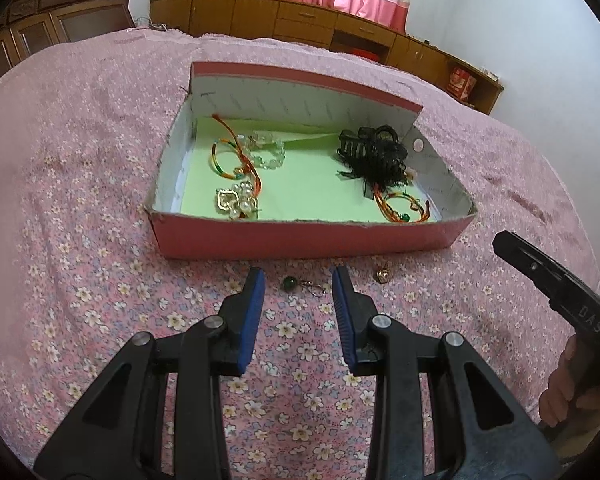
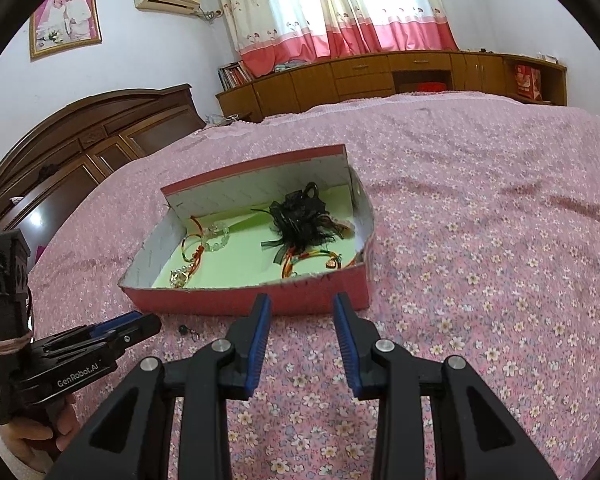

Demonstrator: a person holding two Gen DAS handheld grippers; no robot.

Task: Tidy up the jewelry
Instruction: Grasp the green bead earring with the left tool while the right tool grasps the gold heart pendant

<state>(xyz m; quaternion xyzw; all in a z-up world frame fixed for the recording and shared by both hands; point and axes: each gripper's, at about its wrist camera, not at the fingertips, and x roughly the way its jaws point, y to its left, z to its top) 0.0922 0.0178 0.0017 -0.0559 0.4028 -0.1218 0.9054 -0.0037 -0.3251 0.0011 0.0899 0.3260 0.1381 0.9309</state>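
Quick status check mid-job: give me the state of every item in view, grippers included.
Left gripper: open, empty, hovering over green bead earring.
Right gripper: open, empty.
Box: open, on bedspread.
Green bead earring: outside box, on bedspread.
Gold charm: outside box, on bedspread.
Black hair claw: inside box.
Pearl brooch: inside box.

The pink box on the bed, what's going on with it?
A person is sorting jewelry into the open pink cardboard box on the floral bedspread, a handheld gripper in each hand. Bracelets, a pearl brooch and a black hair claw already lie inside. A green bead earring and a small gold charm remain outside. The left gripper is open around the earring; the right gripper holds nothing.
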